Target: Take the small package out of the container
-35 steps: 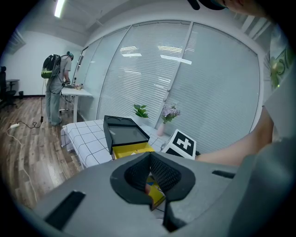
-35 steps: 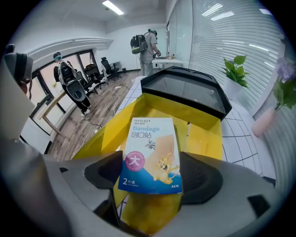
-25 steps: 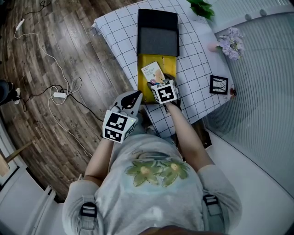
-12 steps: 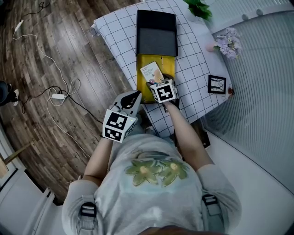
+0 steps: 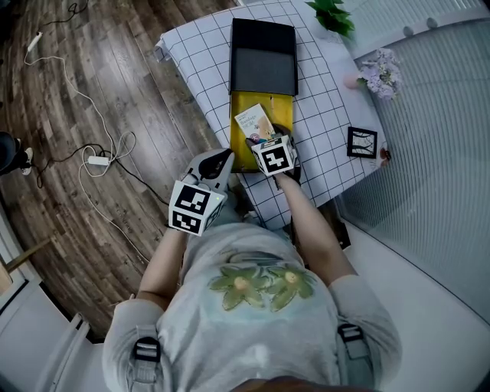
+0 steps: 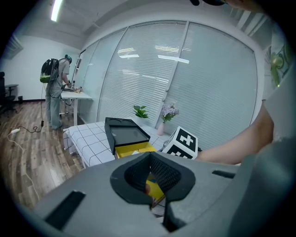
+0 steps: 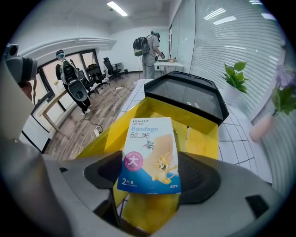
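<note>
Head view looks steeply down; all views share the container [image 5: 277, 107].

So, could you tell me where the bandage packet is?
In the right gripper view the bandage packet is held in the right gripper, above the yellow box, black lid beyond.

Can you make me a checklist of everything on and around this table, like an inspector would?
Surface: table, white checked cloth.
Job's things: bandage packet held over the open yellow box; black lid lies beyond the box.
Clutter: plant, flowers, small black frame.
Tongs: right tongs shut on the packet; left tongs shut, empty.
Cables: white cable and power strip on the floor.
Surroundings: wood floor, window blinds, people with backpacks far off.
</note>
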